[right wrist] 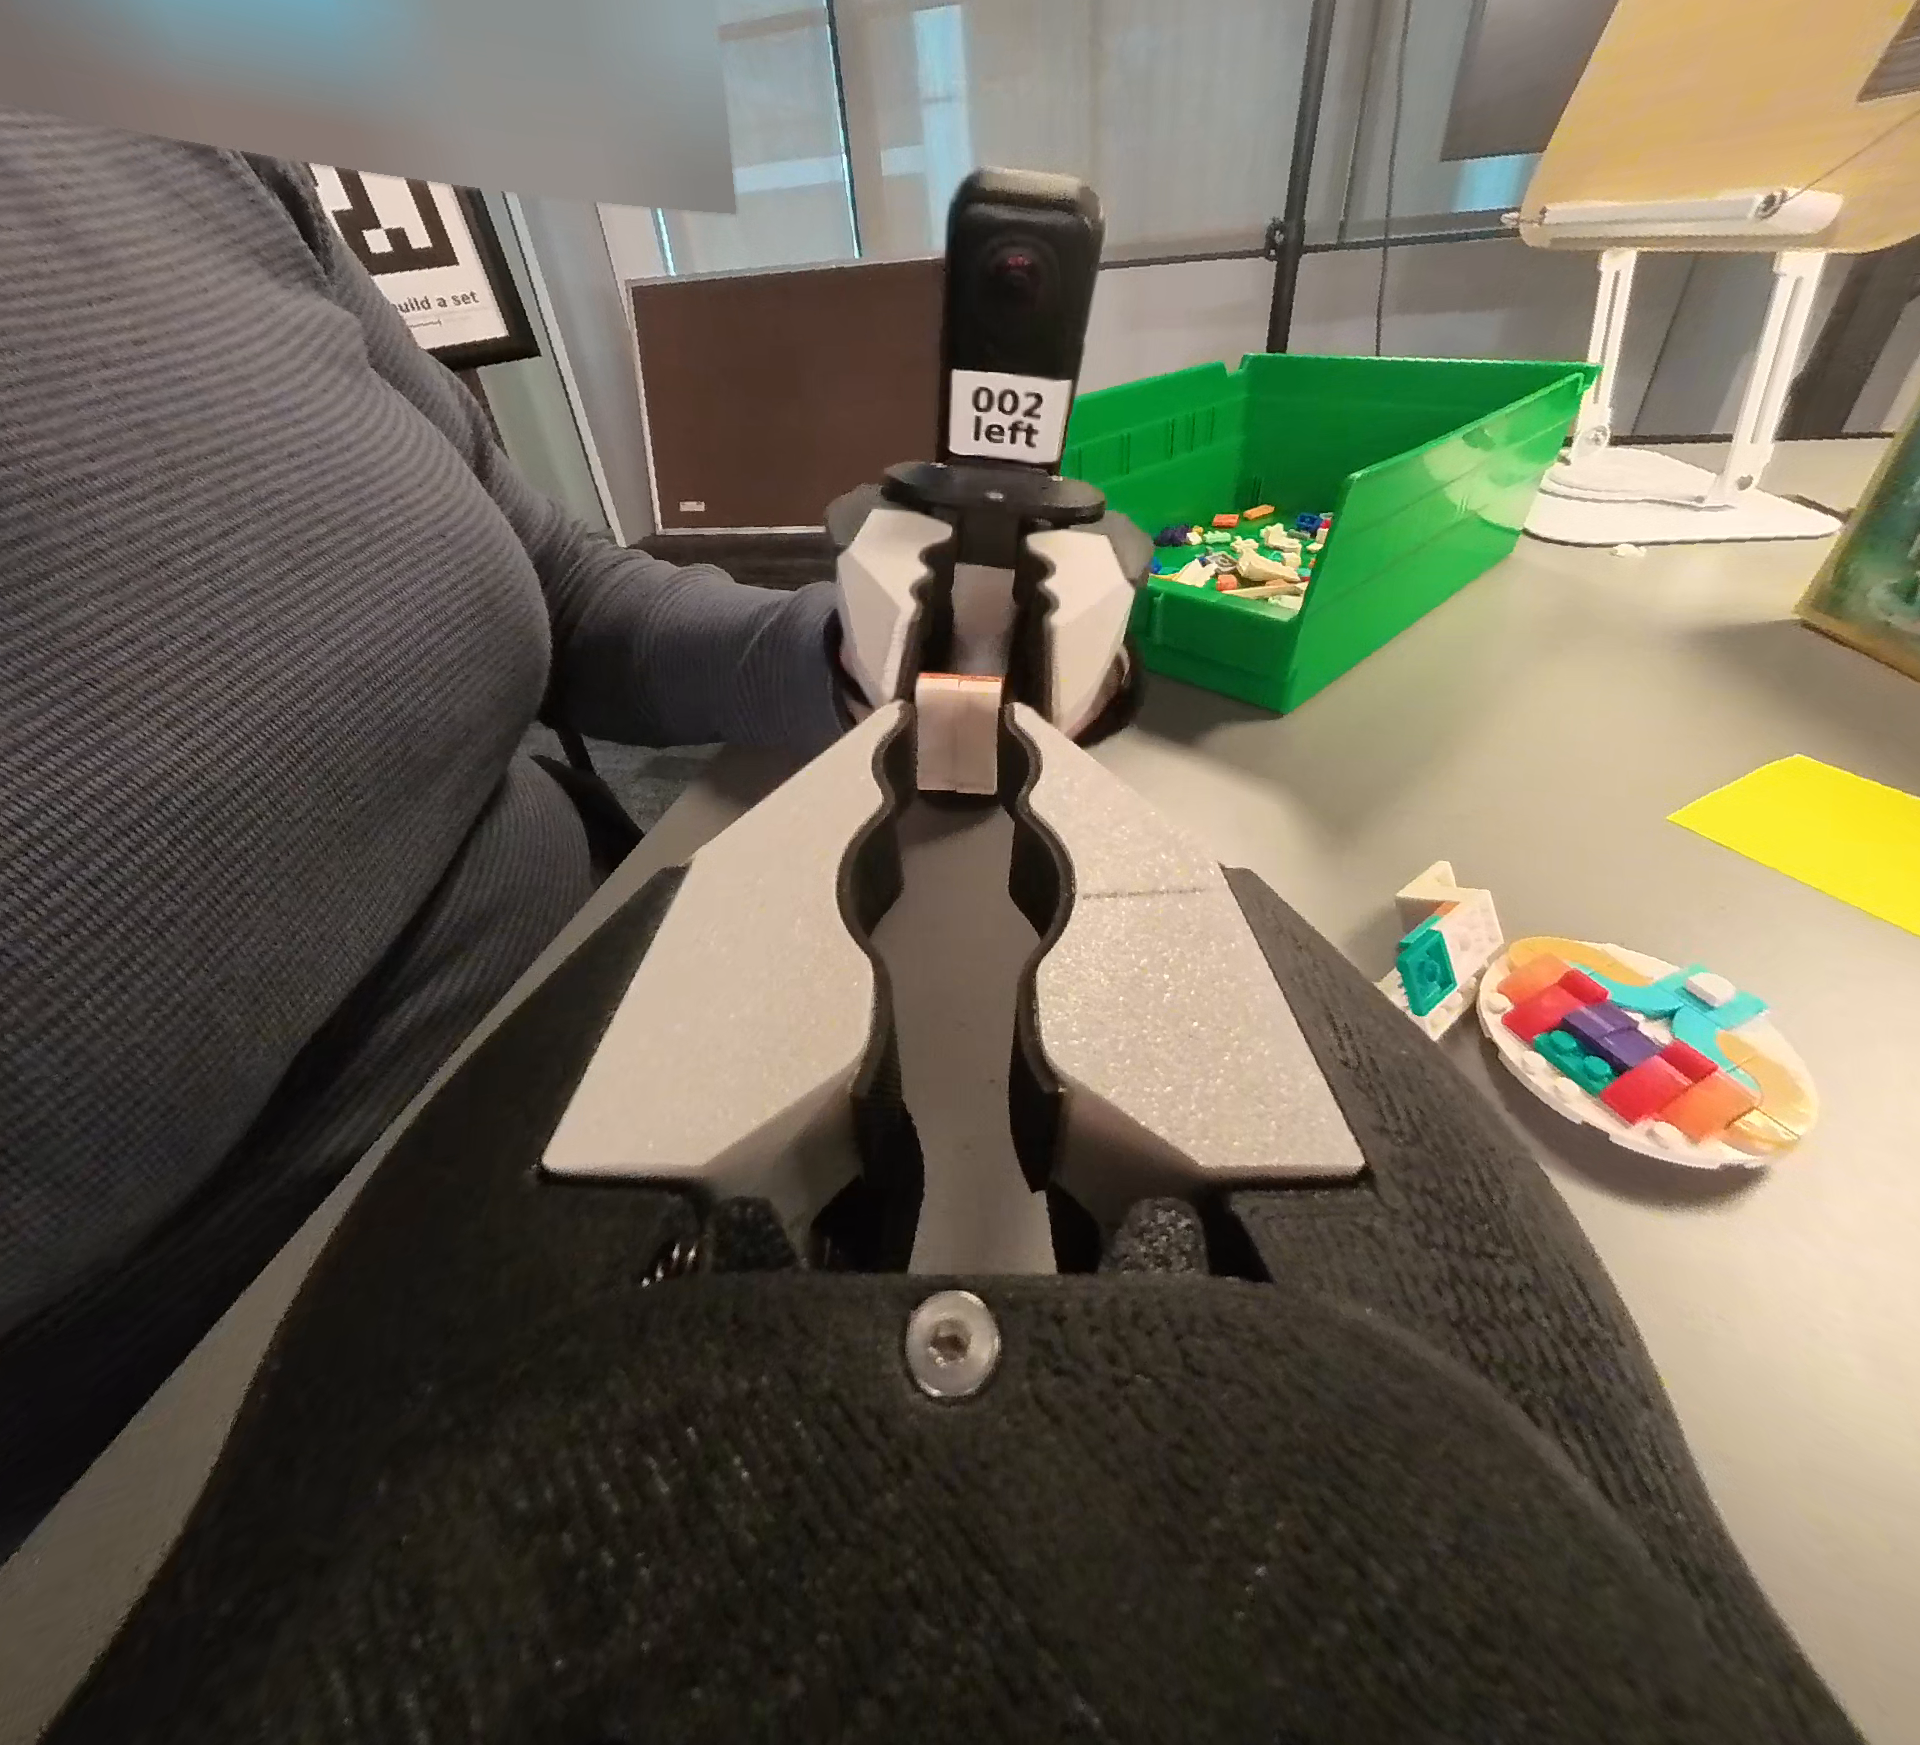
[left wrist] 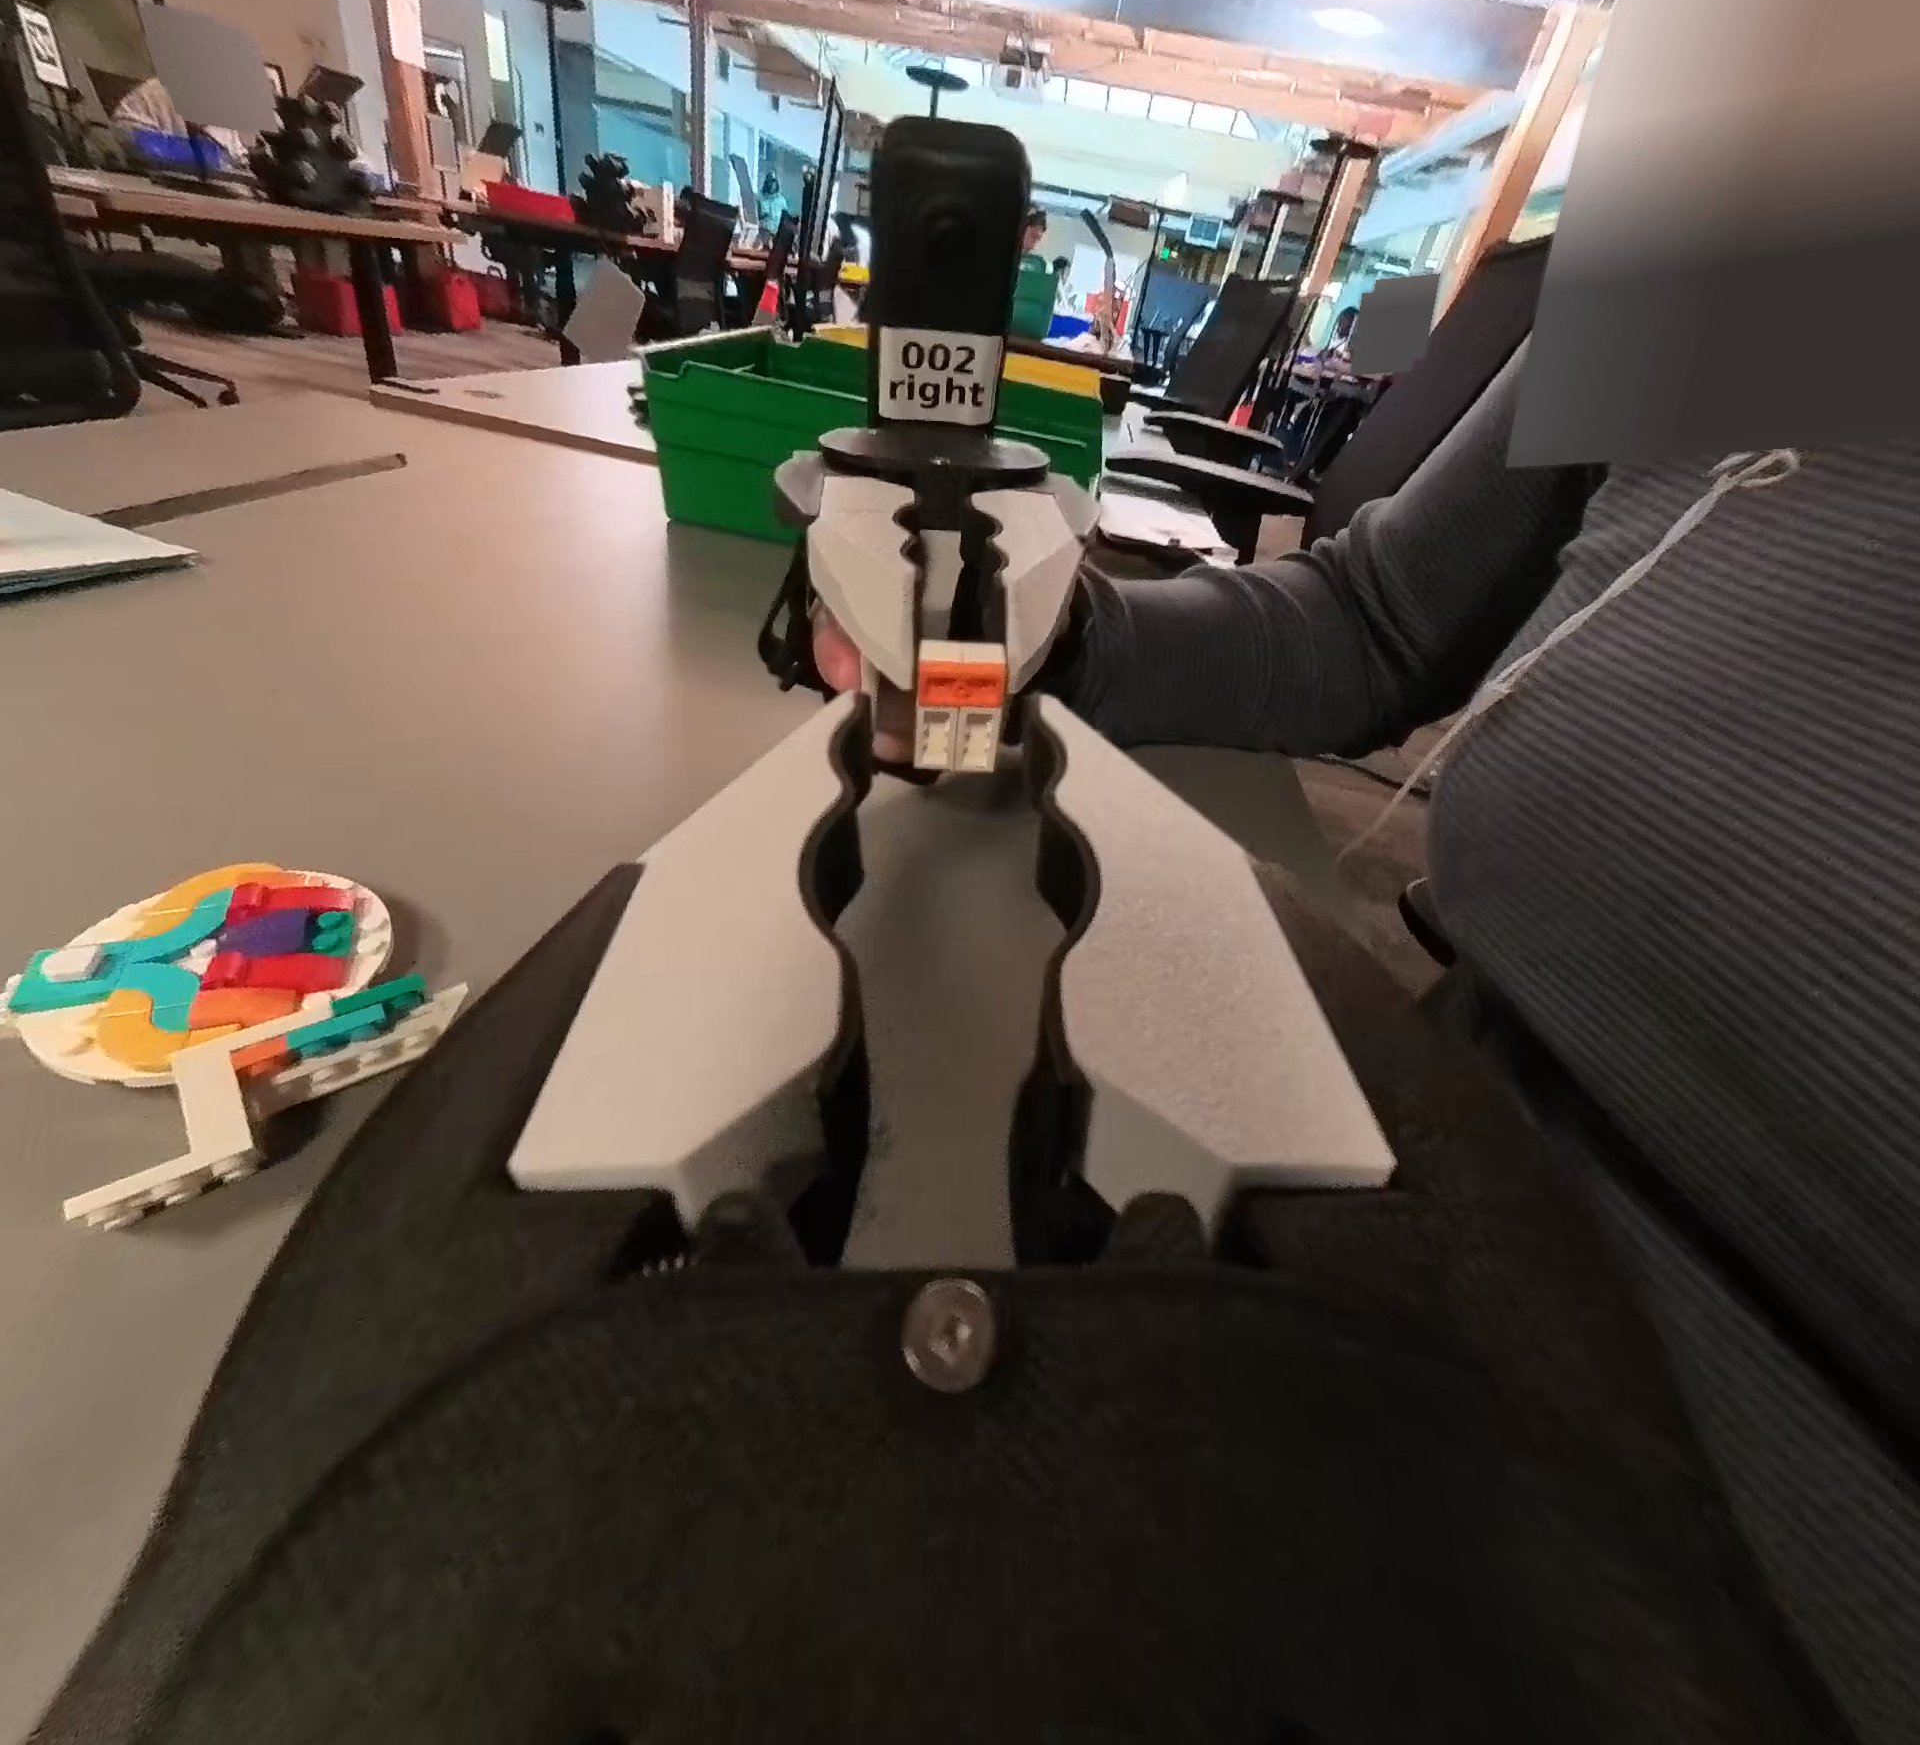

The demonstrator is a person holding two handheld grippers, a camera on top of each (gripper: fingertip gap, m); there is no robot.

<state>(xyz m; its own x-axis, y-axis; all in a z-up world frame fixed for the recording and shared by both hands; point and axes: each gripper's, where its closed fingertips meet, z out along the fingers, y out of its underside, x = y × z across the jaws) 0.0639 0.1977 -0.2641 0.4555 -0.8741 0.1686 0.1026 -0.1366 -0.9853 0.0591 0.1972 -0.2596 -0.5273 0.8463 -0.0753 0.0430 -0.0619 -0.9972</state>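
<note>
Above the table (left wrist: 416, 656), both grippers' jaws pinch one white-and-orange brick piece (left wrist: 958, 716).

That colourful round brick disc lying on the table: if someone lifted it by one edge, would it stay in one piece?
Probably mostly. The round brick disc looks like stiff plastic, so it should not flop. Its white angled strip juts out past the rim and seems the likeliest part to snap off. It lies flat on the table, so it should slide rather than roll if pushed.
</note>
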